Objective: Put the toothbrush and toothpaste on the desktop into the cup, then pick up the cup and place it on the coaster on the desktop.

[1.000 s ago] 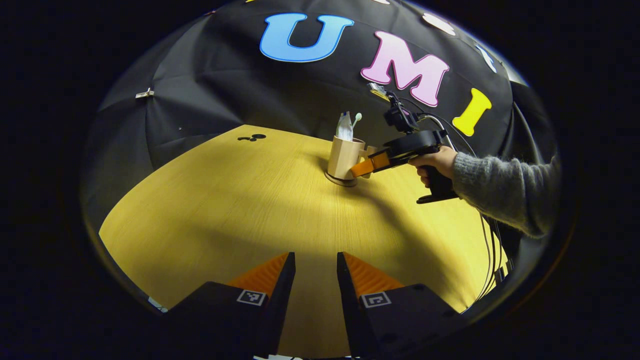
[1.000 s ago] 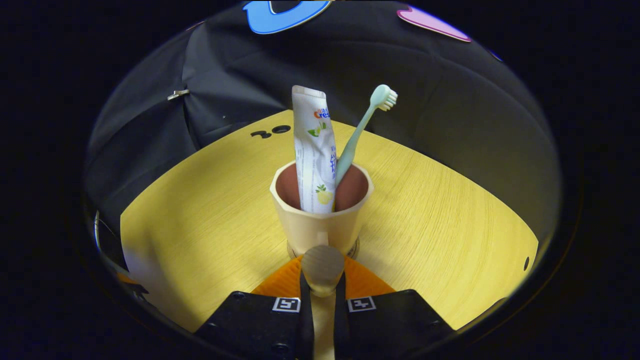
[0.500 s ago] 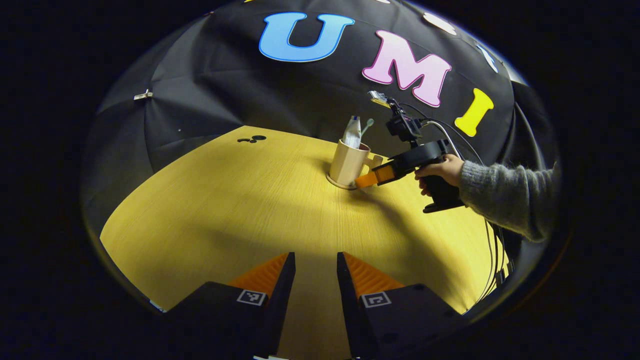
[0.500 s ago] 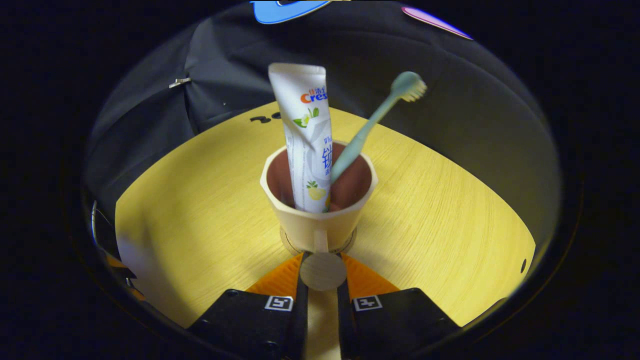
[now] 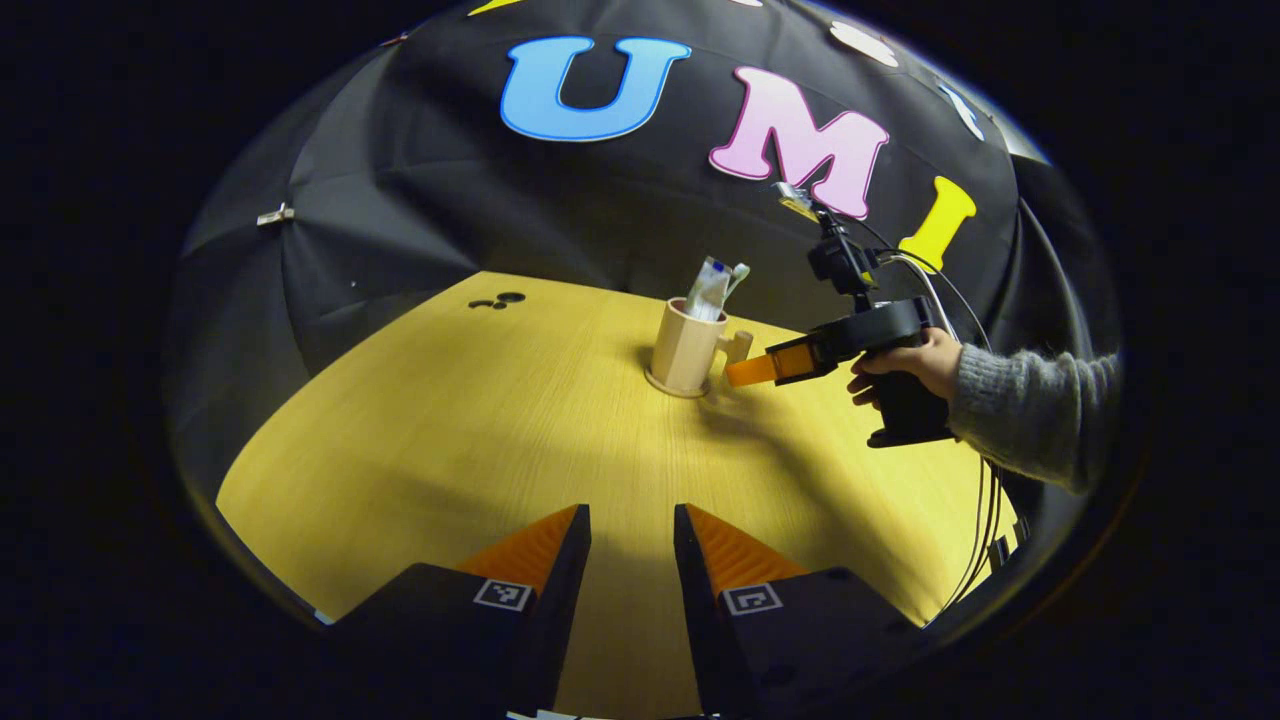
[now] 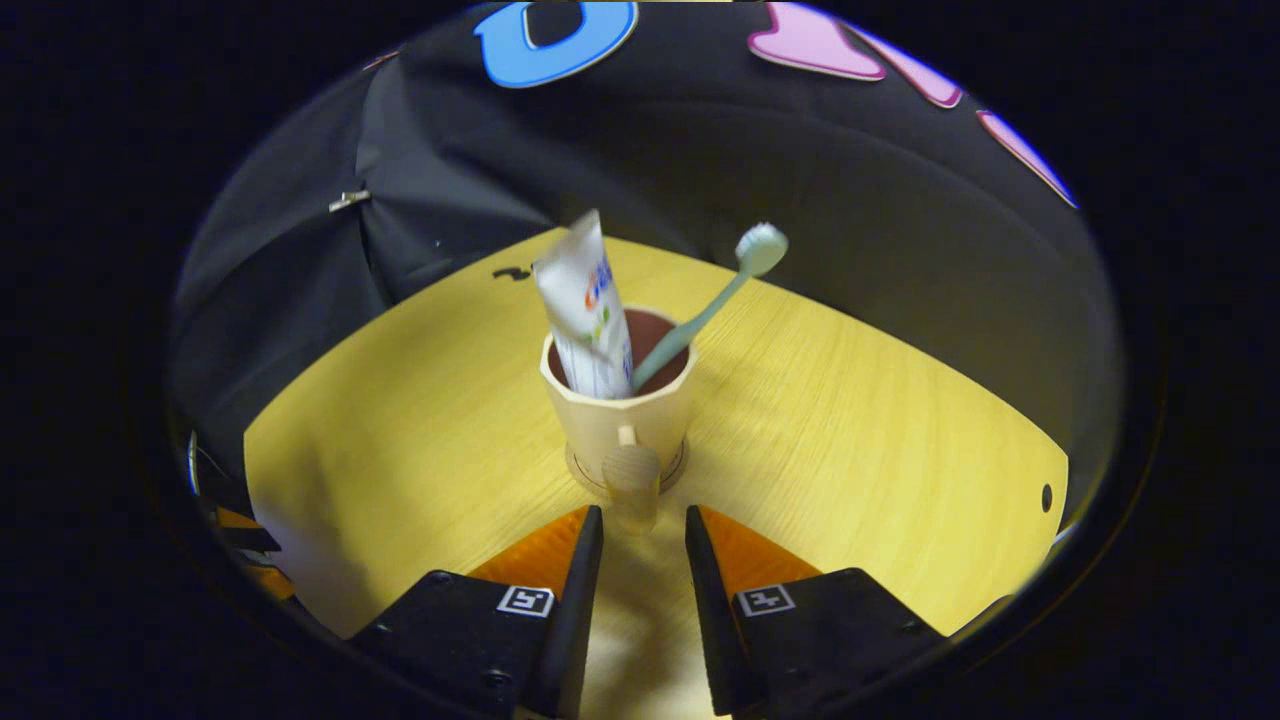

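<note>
Now the cup (image 6: 617, 412), holding toothpaste (image 6: 583, 307) and toothbrush (image 6: 712, 301), stands on the coaster (image 6: 578, 476), the right tongs (image 6: 640, 528) parted just beside its handle, the left tongs (image 5: 632, 540) narrowly apart, so only withdrawal seems left.

Grey knit sleeve (image 5: 1030, 410), black pistol-grip gripper body (image 5: 880, 360), trailing cables (image 5: 985, 500)

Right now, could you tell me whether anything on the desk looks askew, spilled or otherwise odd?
Nothing stands out. The cup stands upright on the coaster, with the toothpaste and toothbrush leaning inside it. The right gripper is open, clear of the handle.
</note>
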Demonstrator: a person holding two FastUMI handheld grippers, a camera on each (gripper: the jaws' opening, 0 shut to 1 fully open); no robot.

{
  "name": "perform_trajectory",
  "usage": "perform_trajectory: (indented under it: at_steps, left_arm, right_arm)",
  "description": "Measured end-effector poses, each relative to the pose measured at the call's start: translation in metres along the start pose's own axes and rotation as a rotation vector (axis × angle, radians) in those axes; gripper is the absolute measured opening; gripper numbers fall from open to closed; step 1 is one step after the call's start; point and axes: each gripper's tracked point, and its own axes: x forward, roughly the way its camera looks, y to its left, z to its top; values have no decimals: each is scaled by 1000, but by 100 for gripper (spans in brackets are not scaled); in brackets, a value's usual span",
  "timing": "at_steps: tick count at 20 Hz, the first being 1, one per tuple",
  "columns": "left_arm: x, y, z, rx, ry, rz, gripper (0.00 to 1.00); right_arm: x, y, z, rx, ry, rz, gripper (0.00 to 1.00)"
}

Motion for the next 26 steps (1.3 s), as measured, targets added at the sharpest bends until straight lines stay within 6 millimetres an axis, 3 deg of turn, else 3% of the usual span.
perform_trajectory:
  at_steps: [2,3,4,6,7,9,13,15,17,19,20,23,26]
  left_arm:
    - [-8,-6,23,25,-29,-9,55]
    - [-15,-11,41,42,-56,-18,55]
    - [-22,-19,63,61,-94,-31,55]
    - [-31,-30,92,90,-144,-47,57]
    - [-36,-35,106,101,-169,-54,58]
    - [-48,-49,134,112,-223,-79,59]
    - [-68,-74,178,160,-320,-123,75]
    - [-81,-87,193,187,-359,-139,81]
    - [-95,-101,204,211,-396,-168,87]
    - [-108,-112,211,224,-426,-189,89]
    - [-114,-113,213,228,-439,-188,90]
    - [-131,-119,223,232,-479,-187,94]
    - [-148,-119,230,245,-508,-181,95]
  right_arm:
    - [-27,-1,20,25,-56,-9,48]
    - [-44,0,30,37,-89,-9,53]
    - [-77,3,47,60,-143,-12,58]
    - [-114,5,63,82,-194,-22,54]
    - [-131,7,70,87,-225,-27,59]
    - [-167,7,78,85,-285,-48,59]
    - [-237,9,91,88,-400,-94,63]
    - [-262,11,93,90,-441,-109,67]
    - [-288,18,94,93,-483,-121,82]
    - [-309,25,95,100,-517,-131,83]
    - [-317,28,95,96,-532,-133,83]
    - [-345,37,97,69,-578,-154,98]
    - [-366,40,100,70,-610,-183,99]
